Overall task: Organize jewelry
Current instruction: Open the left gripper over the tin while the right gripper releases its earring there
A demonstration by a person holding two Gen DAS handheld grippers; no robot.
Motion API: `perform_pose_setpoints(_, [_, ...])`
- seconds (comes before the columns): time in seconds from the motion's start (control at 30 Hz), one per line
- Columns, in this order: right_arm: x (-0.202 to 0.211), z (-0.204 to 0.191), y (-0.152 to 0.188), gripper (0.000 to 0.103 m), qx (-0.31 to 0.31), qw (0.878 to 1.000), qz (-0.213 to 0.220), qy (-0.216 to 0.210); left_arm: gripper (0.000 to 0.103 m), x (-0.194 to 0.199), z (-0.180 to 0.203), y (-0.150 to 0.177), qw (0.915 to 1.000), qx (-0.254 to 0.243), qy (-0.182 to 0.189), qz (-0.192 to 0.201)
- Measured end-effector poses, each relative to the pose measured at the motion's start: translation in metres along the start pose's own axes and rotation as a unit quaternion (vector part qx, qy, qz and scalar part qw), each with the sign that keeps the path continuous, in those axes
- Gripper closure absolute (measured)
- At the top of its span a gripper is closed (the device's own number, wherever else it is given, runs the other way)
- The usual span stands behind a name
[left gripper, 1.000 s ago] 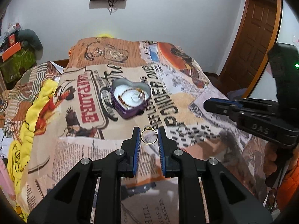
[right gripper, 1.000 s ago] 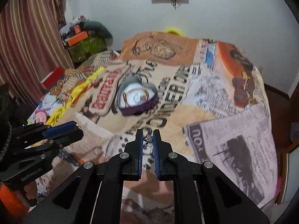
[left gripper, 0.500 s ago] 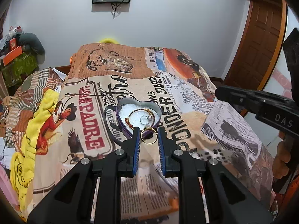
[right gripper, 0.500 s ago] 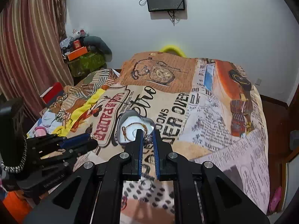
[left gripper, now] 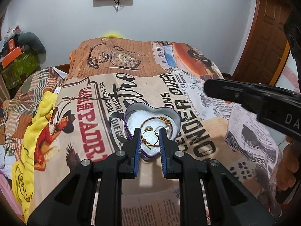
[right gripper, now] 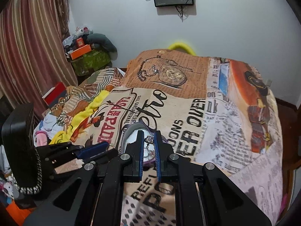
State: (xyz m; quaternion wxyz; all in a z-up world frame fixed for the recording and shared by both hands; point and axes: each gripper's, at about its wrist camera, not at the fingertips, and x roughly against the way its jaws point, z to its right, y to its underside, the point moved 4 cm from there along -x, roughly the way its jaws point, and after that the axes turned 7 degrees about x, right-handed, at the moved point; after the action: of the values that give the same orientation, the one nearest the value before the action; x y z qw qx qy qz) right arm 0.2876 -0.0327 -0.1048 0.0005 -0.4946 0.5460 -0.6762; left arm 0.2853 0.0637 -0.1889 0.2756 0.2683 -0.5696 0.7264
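A purple heart-shaped tin (left gripper: 129, 113) with a white lining lies on the printed bedspread, holding a bead bracelet (left gripper: 165, 119). My left gripper (left gripper: 150, 138) is shut on a gold ring (left gripper: 149, 136) and holds it just over the tin's near lobe. My right gripper (right gripper: 149, 141) is shut on a small silver charm (right gripper: 149, 140) and hovers over the same tin (right gripper: 131, 130), which its fingers mostly hide. Each gripper shows in the other's view: the right one (left gripper: 244, 96) at the right, the left one (right gripper: 90, 148) at the lower left.
The bedspread (left gripper: 188, 98) covers the whole bed. A yellow cloth (left gripper: 37, 124) and loose clothes lie along the left edge. Boxes and a green bag (right gripper: 88, 60) stand by the curtain. A wooden door (left gripper: 267, 37) is at the right.
Both grippers have moved forward over the bed to the heart tin, each still holding its piece. The gold ring is now over the tin's inside.
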Motion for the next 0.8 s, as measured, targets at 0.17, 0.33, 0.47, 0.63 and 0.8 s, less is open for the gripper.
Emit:
perform_pose_setpoints(0.17, [-0.02, -0.002, -0.003, 0.094, -0.004, 1.0, -0.013, -0.01, 0.086, -0.015, 0.0, -0.004, 0.9999, -0.012, -0.002, -0.006])
perform_pose_setpoints(0.33, [-0.039, 0.001, -0.004, 0.094, -0.014, 0.999, -0.032, -0.024, 0.086, -0.029, 0.0, -0.005, 0.9997, -0.016, 0.001, -0.017])
perform_pose_setpoints(0.47, [-0.052, 0.001, -0.003, 0.094, -0.011, 0.998, -0.05, -0.025, 0.086, -0.036, 0.001, -0.005, 0.9995, -0.021, 0.002, -0.023])
perform_pose_setpoints(0.63, [-0.062, 0.001, -0.002, 0.094, -0.007, 0.997, -0.067, -0.034, 0.086, -0.045, -0.001, -0.005, 0.9992, -0.02, 0.009, -0.033])
perform_pose_setpoints(0.8, [-0.069, 0.001, -0.001, 0.094, -0.005, 0.997, -0.077, -0.032, 0.086, -0.051, -0.001, -0.003, 0.999, -0.021, 0.006, -0.039])
